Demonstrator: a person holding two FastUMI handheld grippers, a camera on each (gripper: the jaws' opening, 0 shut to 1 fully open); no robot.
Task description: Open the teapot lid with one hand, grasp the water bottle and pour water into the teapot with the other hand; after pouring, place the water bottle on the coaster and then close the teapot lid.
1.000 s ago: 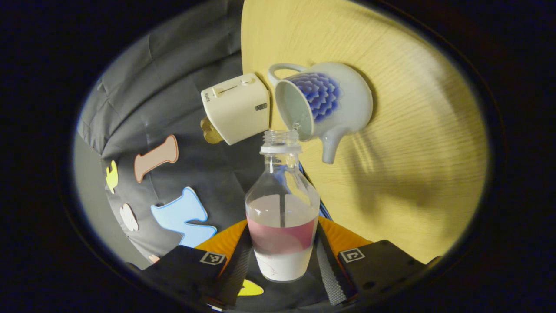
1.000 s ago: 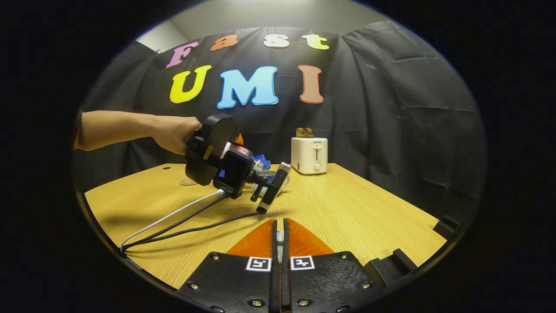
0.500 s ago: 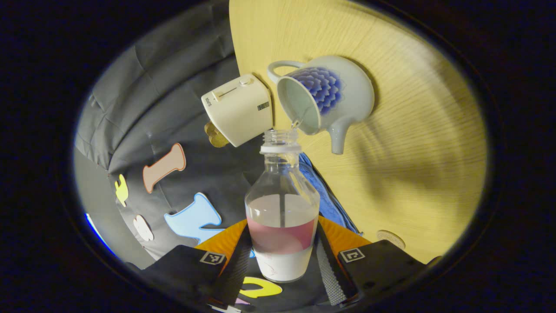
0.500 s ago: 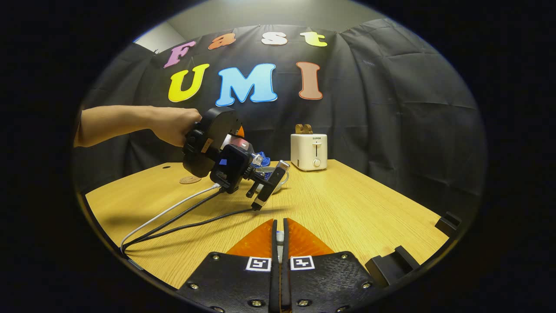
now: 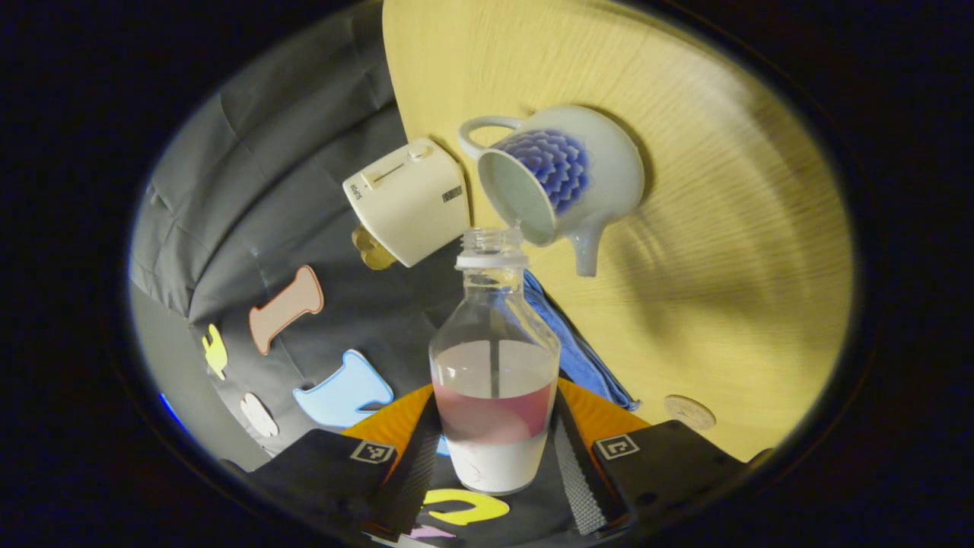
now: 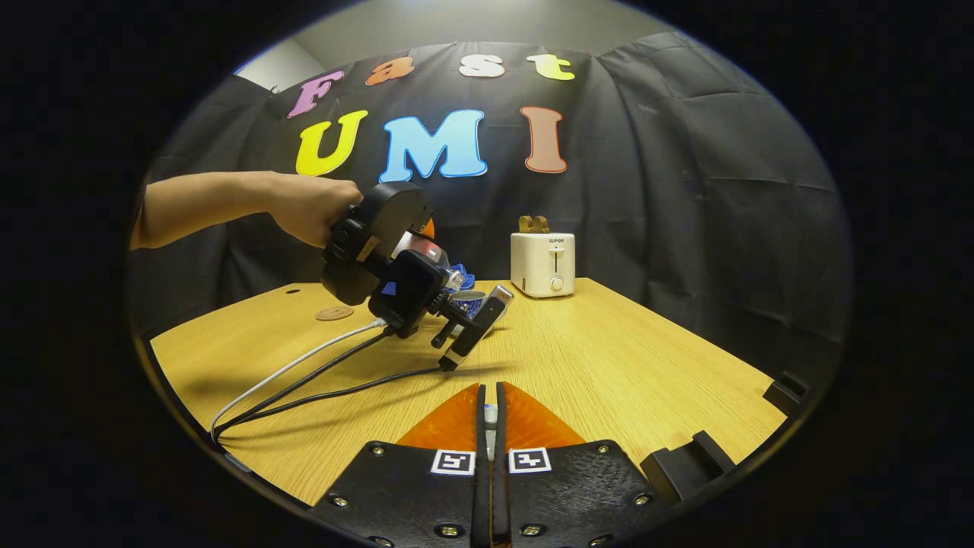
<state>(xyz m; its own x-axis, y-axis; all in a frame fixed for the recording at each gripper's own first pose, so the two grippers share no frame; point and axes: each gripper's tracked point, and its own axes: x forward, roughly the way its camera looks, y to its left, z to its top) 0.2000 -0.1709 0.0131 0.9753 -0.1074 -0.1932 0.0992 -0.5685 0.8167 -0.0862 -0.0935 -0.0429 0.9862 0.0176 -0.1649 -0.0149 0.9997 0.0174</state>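
Left gripper view: claw [image 5: 494, 449] clamps water bottle [image 5: 494, 380] tipped at open teapot [image 5: 559, 179].

left view rolled, near teapot [image 5: 563, 179]

The toaster [image 6: 542, 264] carries a small dark brand word on its front above the lever, too small to read for certain. Square black-and-white coded markers sit on the right gripper [image 6: 491, 415] just behind its fingers.
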